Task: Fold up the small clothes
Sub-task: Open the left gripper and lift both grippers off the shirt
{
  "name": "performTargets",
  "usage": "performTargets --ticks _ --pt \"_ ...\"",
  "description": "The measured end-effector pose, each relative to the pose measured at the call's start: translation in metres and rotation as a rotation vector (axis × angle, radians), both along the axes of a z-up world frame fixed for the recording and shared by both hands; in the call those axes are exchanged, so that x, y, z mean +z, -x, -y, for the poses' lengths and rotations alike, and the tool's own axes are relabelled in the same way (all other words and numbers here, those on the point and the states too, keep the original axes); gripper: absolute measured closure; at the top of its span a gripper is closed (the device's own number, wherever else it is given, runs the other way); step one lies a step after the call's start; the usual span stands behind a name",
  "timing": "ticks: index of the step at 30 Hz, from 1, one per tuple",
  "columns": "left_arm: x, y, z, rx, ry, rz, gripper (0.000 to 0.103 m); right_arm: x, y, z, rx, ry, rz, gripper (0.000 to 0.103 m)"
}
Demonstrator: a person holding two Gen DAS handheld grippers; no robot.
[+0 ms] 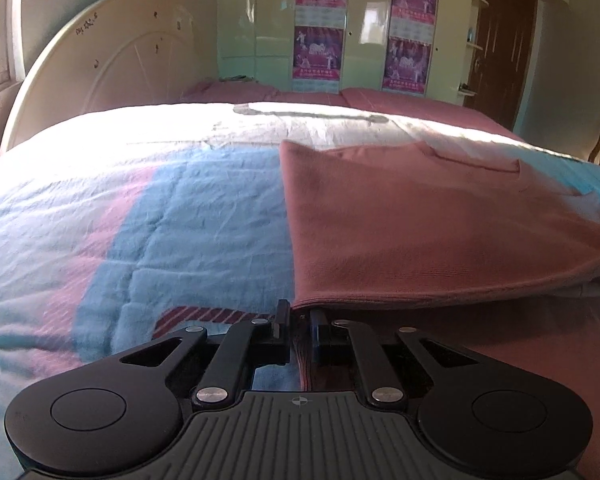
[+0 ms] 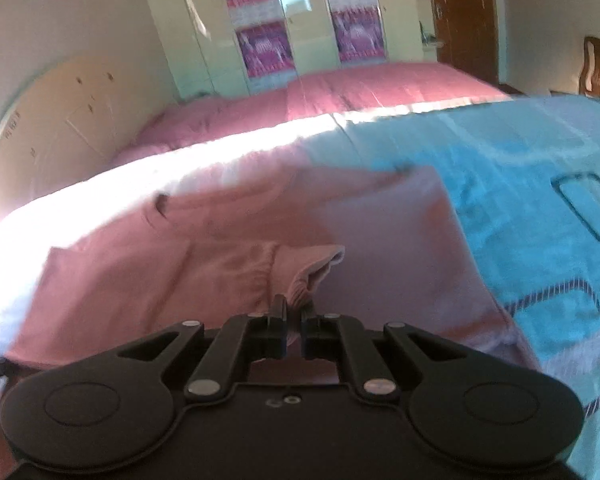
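I have the pink garment (image 1: 440, 232) lying on the blue-and-pink quilt (image 1: 160, 216) of the bed, its body spread flat to my right. My left gripper (image 1: 299, 318) is pinched tight on the near hem corner, fabric caught between the jaws. My right gripper (image 2: 294, 312) is clamped on the ribbed sleeve cuff (image 2: 308, 276), lifted a little off the garment. On the cream wardrobe (image 1: 364, 24) behind the bed I see purple posters (image 1: 320, 52) with a line of print, too small and blurred for me to read.
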State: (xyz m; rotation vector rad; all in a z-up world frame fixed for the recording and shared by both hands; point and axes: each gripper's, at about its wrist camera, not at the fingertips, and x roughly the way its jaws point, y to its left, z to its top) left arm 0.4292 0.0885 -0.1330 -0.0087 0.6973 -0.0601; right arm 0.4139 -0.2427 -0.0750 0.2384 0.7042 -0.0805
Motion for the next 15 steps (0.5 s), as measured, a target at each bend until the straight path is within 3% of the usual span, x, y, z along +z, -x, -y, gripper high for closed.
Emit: performTargets --ticks 4,6,7,9,11,13,15 --pt "0.002 0.001 -0.003 -0.034 0.001 -0.017 0.094 -0.024 -0.009 0.007 -0.02 0.0 -0.052 0.097" --pt "0.008 0.008 -0.011 -0.021 -0.004 -0.029 0.074 -0.02 -0.005 0.008 -0.041 0.041 -0.048 0.079" --pt "0.015 0.015 -0.014 0.0 -0.015 -0.001 0.072 -0.016 0.001 0.01 -0.08 0.071 -0.044 0.077" --pt "0.032 0.026 -0.013 0.009 -0.001 0.064 0.072 0.0 0.014 0.011 -0.095 0.093 0.015 0.082" --pt "0.039 0.022 -0.003 -0.022 0.034 0.091 0.073 0.009 0.014 -0.003 -0.004 0.109 0.052 0.082" --pt "0.033 0.005 0.016 -0.065 0.04 0.066 0.072 0.006 0.004 -0.022 0.078 0.158 0.053 0.083" --pt "0.012 -0.017 0.03 -0.089 0.023 -0.04 0.066 -0.013 -0.014 -0.03 0.092 0.187 -0.024 0.079"
